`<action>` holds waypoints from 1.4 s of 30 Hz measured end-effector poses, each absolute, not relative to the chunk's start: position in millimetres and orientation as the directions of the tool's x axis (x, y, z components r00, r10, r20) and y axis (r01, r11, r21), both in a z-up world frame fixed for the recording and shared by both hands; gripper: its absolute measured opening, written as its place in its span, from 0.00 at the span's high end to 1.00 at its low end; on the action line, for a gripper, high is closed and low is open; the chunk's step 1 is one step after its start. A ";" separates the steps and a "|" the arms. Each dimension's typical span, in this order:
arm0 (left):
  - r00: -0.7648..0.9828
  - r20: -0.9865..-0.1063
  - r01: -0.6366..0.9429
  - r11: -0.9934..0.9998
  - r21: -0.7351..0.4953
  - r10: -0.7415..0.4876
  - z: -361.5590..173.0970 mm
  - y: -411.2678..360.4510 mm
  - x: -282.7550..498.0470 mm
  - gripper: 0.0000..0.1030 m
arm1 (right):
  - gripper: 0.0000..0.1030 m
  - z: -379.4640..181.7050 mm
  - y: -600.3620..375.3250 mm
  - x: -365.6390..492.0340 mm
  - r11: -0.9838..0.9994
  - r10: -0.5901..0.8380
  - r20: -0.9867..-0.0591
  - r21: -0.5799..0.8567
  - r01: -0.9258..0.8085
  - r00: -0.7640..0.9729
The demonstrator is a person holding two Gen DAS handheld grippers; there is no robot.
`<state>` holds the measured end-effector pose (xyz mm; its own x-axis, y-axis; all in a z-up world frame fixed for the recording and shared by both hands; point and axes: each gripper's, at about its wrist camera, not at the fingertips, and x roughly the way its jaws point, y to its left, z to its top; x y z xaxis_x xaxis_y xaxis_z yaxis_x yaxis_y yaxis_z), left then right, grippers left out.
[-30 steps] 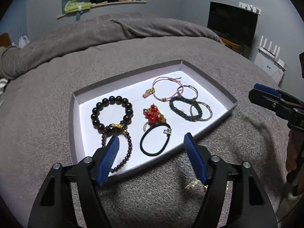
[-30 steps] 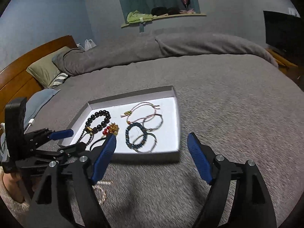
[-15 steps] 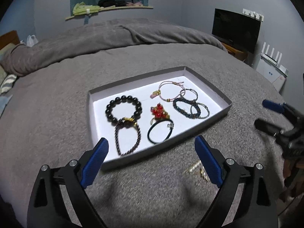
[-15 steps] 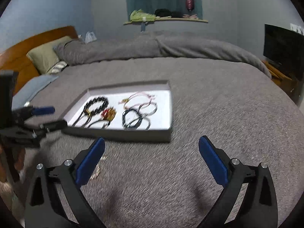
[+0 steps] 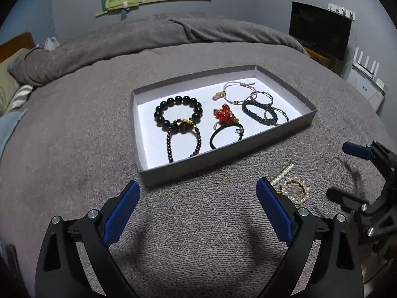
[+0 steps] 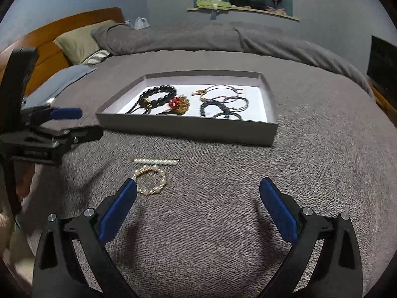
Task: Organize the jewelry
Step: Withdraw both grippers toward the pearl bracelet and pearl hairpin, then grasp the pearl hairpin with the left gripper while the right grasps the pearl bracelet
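A grey tray [image 5: 223, 160] with a white floor sits on the grey bed and holds several bracelets and hair ties, among them a black bead bracelet [image 5: 177, 111] and a red bead piece [image 5: 223, 115]. It also shows in the right wrist view [image 6: 188, 130]. A gold and pearl bracelet [image 5: 294, 190] and a pearl hair clip [image 5: 282, 173] lie on the blanket outside the tray, also in the right wrist view as the bracelet [image 6: 150, 180] and clip [image 6: 156, 161]. My left gripper [image 5: 198, 198] is open and empty in front of the tray. My right gripper [image 6: 198, 196] is open and empty, just right of the loose bracelet.
The grey blanket [image 5: 198, 236] covers the bed. Pillows [image 6: 77, 42] and a wooden headboard [image 6: 49, 29] are at the far left. A black screen [image 5: 320, 28] stands at the right. A shelf [image 5: 153, 0] with clothes is on the back wall.
Both grippers have pulled back from the tray and opened wider. The loose gold bracelet and pearl clip now lie in plain view on the blanket.
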<state>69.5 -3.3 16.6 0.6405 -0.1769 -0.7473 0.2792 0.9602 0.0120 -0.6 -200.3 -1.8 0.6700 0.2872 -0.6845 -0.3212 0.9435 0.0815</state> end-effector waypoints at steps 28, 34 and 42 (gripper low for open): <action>0.638 -0.750 0.275 0.961 0.009 -0.175 6.8 -4.6 70.7 0.08 | 0.46 -18.6 -149.8 11.8 0.887 0.395 -0.698 0.120 -0.446 0.598; 0.621 -0.750 0.311 0.950 -0.030 -0.227 7.2 -8.3 68.9 0.08 | 0.60 -17.8 -156.5 10.5 0.886 0.404 -0.700 0.141 -0.441 0.588; 0.578 -0.747 0.421 0.904 -0.073 -0.329 5.1 -32.0 67.4 0.10 | 0.60 -5.9 -207.5 -2.8 0.926 0.341 -0.702 0.134 -0.354 0.625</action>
